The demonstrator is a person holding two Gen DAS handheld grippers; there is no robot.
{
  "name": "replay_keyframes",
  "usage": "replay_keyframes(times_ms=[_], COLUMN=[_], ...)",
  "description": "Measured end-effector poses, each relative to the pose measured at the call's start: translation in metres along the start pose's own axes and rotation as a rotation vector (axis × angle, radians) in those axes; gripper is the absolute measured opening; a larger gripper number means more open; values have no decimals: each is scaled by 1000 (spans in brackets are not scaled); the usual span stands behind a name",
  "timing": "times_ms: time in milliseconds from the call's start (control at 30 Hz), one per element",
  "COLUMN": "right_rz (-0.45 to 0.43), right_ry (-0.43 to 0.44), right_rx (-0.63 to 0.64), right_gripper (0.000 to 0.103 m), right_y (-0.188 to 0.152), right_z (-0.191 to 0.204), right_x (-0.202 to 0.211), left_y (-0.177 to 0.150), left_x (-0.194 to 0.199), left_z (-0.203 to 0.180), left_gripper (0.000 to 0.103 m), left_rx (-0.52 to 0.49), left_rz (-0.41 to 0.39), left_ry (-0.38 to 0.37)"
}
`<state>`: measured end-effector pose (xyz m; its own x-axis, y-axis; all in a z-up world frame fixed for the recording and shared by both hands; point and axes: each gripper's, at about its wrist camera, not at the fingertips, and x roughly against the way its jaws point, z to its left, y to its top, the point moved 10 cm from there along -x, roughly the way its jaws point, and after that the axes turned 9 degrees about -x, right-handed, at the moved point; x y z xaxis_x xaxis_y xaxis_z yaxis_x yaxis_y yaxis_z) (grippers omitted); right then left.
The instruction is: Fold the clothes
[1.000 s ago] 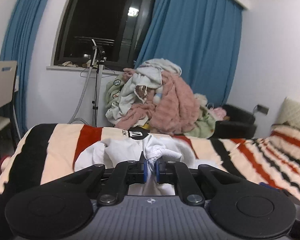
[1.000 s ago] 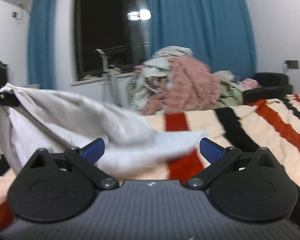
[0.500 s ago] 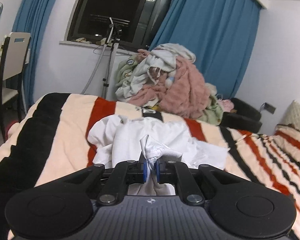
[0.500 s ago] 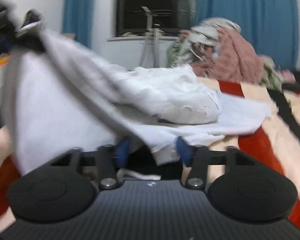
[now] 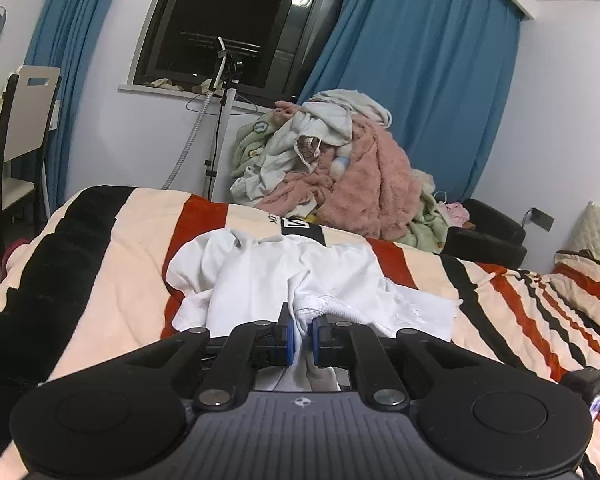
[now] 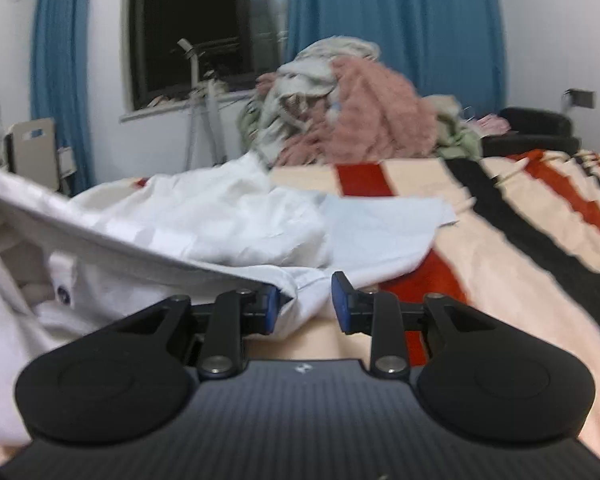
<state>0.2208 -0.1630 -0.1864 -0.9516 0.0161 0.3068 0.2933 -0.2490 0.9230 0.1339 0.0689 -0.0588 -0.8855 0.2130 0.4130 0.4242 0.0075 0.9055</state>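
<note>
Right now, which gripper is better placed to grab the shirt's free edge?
Right. The right gripper is open with the shirt edge between its jaws; the left gripper is already shut on a bunched fold.

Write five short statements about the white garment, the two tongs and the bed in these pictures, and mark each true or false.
1. The left tongs are shut on a bunched fold of the white garment. True.
2. The right tongs are clamped shut on the garment. False: their fingers stand apart, with a hem of the cloth lying between them.
3. The garment lies on a striped blanket of cream, red and black. True.
4. The clothes pile behind the bed is neatly folded. False: it is a loose heap, with a pink fuzzy piece on its right side.
5. The curtains by the window are red. False: they are blue.
</note>
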Motion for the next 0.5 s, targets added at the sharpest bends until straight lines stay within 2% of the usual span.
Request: replay_keyframes(times_ms=[100, 267, 367, 500], right_rz=[-178, -458, -509, -453], right_ry=[-77, -57, -32, -32], right_rx=[30, -14, 15, 58], right_gripper=[31, 31, 32, 31], right_y=[39, 103, 115, 105], right_z=[-9, -14, -15, -19], right_x=[31, 107, 137, 135], left_y=[-4, -9, -17, -34], left_x=[6, 14, 15, 6], left_z=[-4, -20, -32, -37], left_gripper=[9, 9, 9, 12], left_rx=[1, -25, -81, -120], left_rz=[4, -1, 16, 94], left_ry=[-16, -72, -80, -77])
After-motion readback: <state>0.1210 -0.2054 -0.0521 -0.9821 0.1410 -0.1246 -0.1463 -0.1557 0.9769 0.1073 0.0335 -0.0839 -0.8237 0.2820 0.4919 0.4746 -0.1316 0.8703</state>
